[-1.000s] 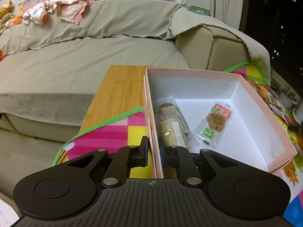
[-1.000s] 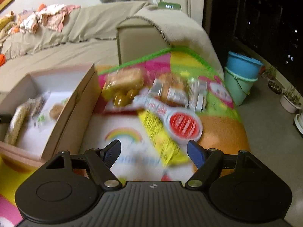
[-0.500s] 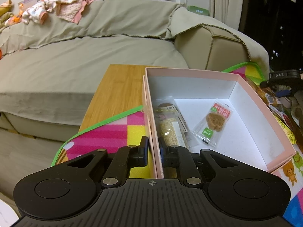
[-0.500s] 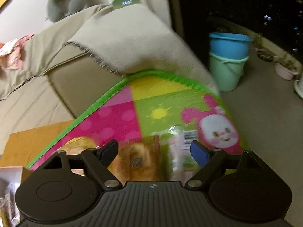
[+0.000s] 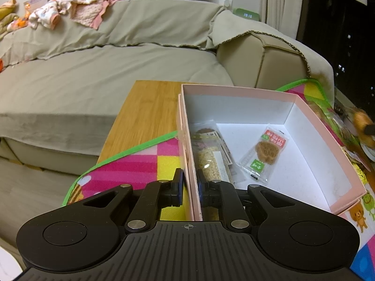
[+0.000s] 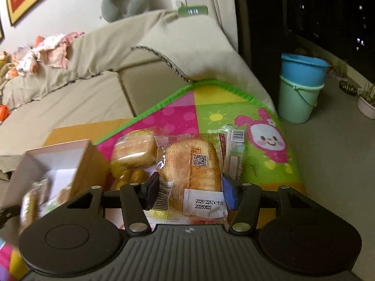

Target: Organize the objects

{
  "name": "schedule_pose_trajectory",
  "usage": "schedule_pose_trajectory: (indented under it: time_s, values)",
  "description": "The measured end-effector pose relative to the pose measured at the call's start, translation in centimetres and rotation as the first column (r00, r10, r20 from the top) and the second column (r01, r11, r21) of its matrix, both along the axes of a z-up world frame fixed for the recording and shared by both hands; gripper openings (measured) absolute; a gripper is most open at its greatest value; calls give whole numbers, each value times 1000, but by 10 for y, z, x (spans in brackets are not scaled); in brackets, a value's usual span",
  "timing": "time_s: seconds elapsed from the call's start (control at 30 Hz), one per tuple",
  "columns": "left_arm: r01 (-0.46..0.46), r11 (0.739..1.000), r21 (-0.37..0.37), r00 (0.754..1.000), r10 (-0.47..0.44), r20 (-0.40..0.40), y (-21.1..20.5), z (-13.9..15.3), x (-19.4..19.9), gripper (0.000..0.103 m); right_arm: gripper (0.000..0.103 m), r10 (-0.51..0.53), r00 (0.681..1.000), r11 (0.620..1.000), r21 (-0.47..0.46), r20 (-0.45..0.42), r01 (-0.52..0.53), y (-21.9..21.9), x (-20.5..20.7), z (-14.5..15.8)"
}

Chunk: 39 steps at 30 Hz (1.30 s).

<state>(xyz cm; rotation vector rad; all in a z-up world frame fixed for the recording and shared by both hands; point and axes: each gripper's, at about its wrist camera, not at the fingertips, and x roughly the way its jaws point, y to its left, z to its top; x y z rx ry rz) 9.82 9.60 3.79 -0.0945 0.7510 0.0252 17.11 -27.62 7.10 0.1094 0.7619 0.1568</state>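
Through the left wrist view, your left gripper [image 5: 189, 188] pinches the thin pink cardboard wall of the box [image 5: 311, 126], one pad outside, one inside. Its white floor holds a clear cookie packet [image 5: 262, 155] lying flat and a long grain bar [image 5: 209, 161] against the near wall, atop other wrappers. That box sits on a bright fleecy mat [image 5: 140, 161] over a wooden table [image 5: 150, 107]. Through the right wrist view, your right gripper [image 6: 187, 193] has just been closing; its pads now press both sides of a crinkly clear bun packet [image 6: 192, 171], round bun inside, white date label near you. A second bun [image 6: 133, 149] and the box [image 6: 86, 171] lie to its left.
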Motion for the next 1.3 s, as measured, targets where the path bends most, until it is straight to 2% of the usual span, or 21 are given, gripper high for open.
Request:
schedule_pose_trajectory:
  time_s: [0.17,0.37,0.5,0.63,0.73,0.8,0.97,1.03,1.07,1.1,1.13,1.3]
  values:
    - [0,1000,-1,1000,0,-1,0,0,0,13,55,49,999,999,1,-22,-49,2,-48,7]
    - [0,1000,-2,1000,0,0,0,0,1,14,55,142,985,990,14,-96,-141,23,-100,-14]
    - [1,1000,-1,1000,-1,0,-1,1,0,14,61,200,972,980,35,-125,-198,32,-113,-21]
    - [0,1000,0,1000,0,0,-1,1,1,14,66,187,981,982,29,-49,-186,24,-93,-3]
    - [0,1000,-1,1000,0,0,-1,1,0,14,70,138,990,990,-1,11,-138,13,-52,8]
    - [1,1000,0,1000,-1,0,-1,1,0,13,70,62,997,997,-53,36,-60,5,-13,6]
    - [-2,1000,1,1000,2,-5,-1,1,0,13,70,-104,994,990,-95,-34,100,-8,75,-30]
    - [-2,1000,3,1000,2,-5,-2,1,1,13,59,-132,987,985,-119,-89,121,-8,94,-49]
    - [-2,1000,3,1000,2,-5,-1,1,1,13,56,-133,986,983,-138,-104,118,-6,97,-56]
    - [-3,1000,3,1000,3,-4,-1,1,1,13,42,-126,989,980,-164,-80,112,-1,93,-57]
    - [-4,1000,3,1000,4,-5,-1,0,1,13,36,-108,992,977,-190,-68,94,4,88,-56]
    - [-9,1000,1,1000,9,-2,-1,-2,1,13,36,-32,998,991,-129,-61,24,4,45,-34]
